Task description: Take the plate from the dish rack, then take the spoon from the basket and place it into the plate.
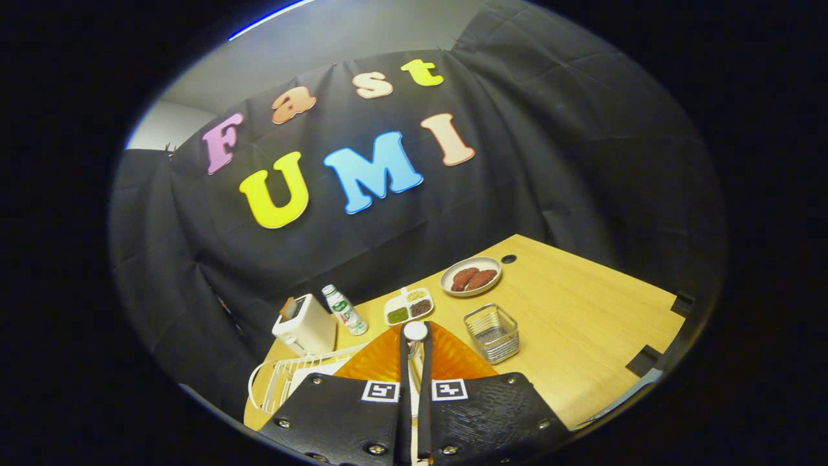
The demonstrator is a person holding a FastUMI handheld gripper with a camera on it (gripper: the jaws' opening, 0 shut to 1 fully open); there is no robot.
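Gripper (pixel 414 382) raised, tilted; fingers (pixel 336 414) nearly closed, narrow slit between, clamped on spoon (pixel 415 343) handle

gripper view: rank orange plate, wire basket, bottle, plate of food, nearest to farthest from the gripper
The gripper is shut on the orange plate's rim.
1. Orange plate: held between the fingers.
2. Wire basket: on the table just ahead, to the right of the fingers.
3. Bottle: ahead to the left, beside the toaster.
4. Plate of food: farthest, beyond the basket.
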